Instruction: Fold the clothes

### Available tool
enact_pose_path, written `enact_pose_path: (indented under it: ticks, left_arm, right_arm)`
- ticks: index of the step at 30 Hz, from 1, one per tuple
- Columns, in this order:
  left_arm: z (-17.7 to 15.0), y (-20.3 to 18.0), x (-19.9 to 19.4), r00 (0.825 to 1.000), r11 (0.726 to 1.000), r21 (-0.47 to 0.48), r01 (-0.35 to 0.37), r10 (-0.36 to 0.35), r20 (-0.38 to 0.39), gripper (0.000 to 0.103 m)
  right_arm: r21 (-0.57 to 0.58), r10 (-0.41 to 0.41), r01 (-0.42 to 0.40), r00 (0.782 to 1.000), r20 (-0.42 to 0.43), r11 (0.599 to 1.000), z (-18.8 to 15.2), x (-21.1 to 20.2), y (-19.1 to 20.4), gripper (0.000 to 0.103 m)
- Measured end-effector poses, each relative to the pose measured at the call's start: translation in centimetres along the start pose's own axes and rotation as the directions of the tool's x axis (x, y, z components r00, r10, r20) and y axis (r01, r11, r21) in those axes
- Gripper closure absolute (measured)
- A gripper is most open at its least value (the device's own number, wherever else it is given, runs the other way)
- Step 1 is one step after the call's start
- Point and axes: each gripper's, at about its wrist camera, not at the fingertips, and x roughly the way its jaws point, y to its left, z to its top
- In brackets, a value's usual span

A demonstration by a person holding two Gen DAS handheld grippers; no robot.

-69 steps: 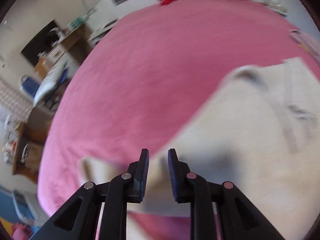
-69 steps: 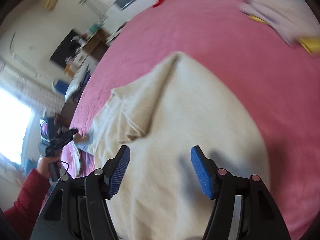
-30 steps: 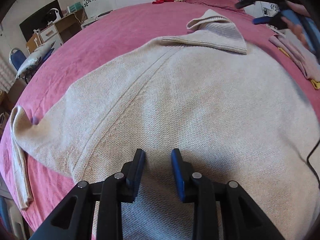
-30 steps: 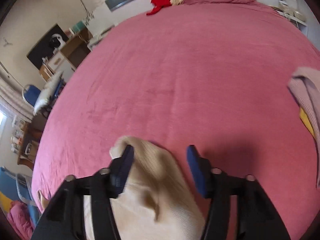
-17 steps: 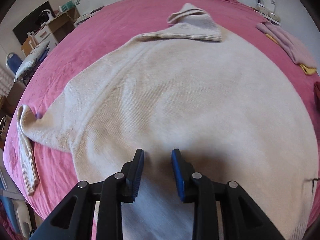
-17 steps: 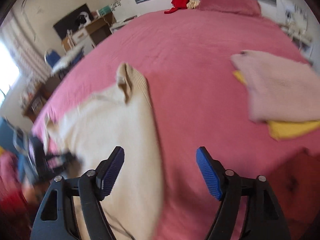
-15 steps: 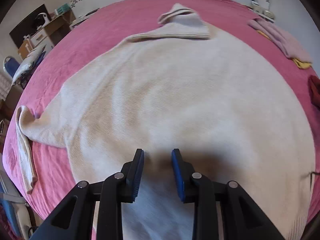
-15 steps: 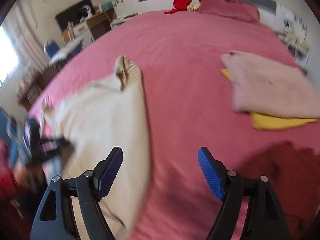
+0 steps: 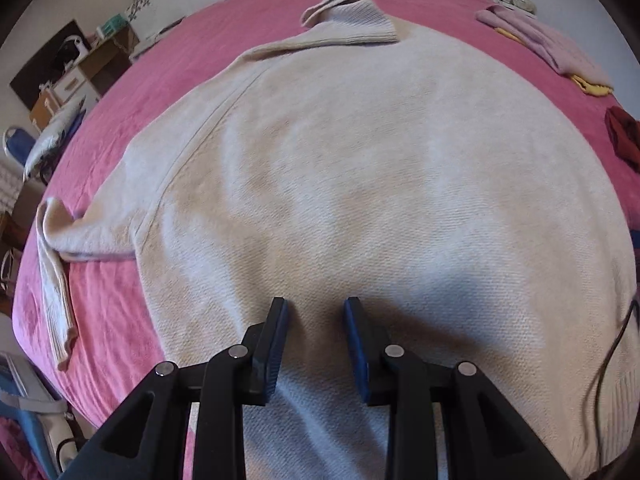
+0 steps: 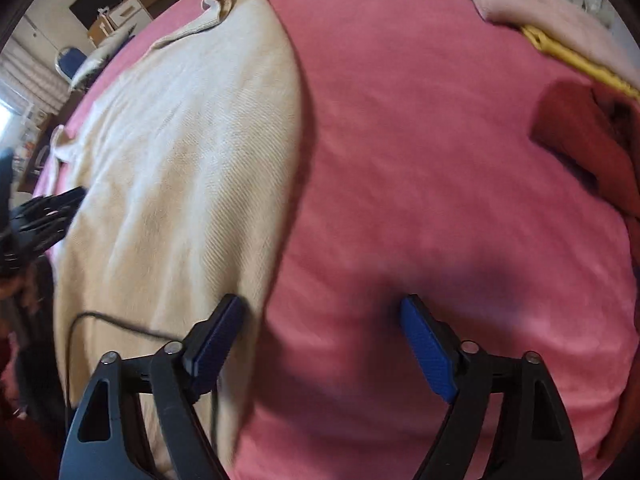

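A cream knit sweater lies spread flat on the pink bed, with its collar folded at the far end and one sleeve trailing off to the left. My left gripper hovers low over the sweater's near part, jaws a narrow gap apart with no cloth pinched. My right gripper is wide and still opening. It holds nothing, and its left finger is over the sweater's right edge. The left gripper shows blurred at the left of the right wrist view.
Folded pink and yellow garments and a dark red garment lie on the bed to the right. A black cable crosses the sweater's near corner. A desk and drawers stand beyond the bed's left side.
The right gripper let go of the sweater's collar end, opened wide and swept back to the near right edge. The left gripper drew back slightly, its narrow gap unchanged.
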Motion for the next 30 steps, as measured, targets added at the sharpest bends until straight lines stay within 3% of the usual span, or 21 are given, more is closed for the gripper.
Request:
enact_pose_path:
  ticks: [4,6,9,18,20,24,30]
  left_arm:
    - [0.5,1.1,-0.5,0.993,0.992,-0.061,0.110,-0.112,-0.030,0.074]
    - [0.8,1.7,-0.7,0.974,0.972,-0.085,0.219,-0.223,-0.048,0.074]
    - [1.1,2.5,-1.2,0.948,0.946,-0.095,0.310,-0.315,-0.048,0.074]
    - [1.0,2.0,-1.0,0.943,0.944,-0.042,0.326,-0.328,-0.051,0.075]
    - [1.0,1.7,-0.8,0.944,0.945,-0.035,0.325,-0.326,-0.044,0.075]
    - [0.8,1.0,-0.5,0.963,0.964,0.014,0.266,-0.265,-0.043,0.074]
    - [1.3,2.0,0.2,0.970,0.972,-0.022,0.233,-0.234,-0.059,0.074]
  right_arm:
    - [0.017,0.065,-0.066,0.997,0.033,0.998,1.3,0.1,2.0,0.019]
    - [0.031,0.107,-0.108,0.994,0.037,0.994,1.7,0.0,2.2,0.019]
    - [0.043,0.124,-0.125,0.992,0.033,0.991,2.1,-0.2,1.7,0.019]
    - [0.207,0.140,-0.154,0.987,0.081,0.966,1.4,-1.8,-4.5,0.019]
    - [0.197,0.135,-0.145,0.989,0.066,0.970,1.5,-1.5,-4.4,0.019]
    - [0.112,0.122,-0.128,0.991,0.058,0.985,1.2,-0.8,-2.4,0.019]
    - [0.087,0.147,-0.152,0.988,0.055,0.985,1.7,0.1,-0.9,0.019]
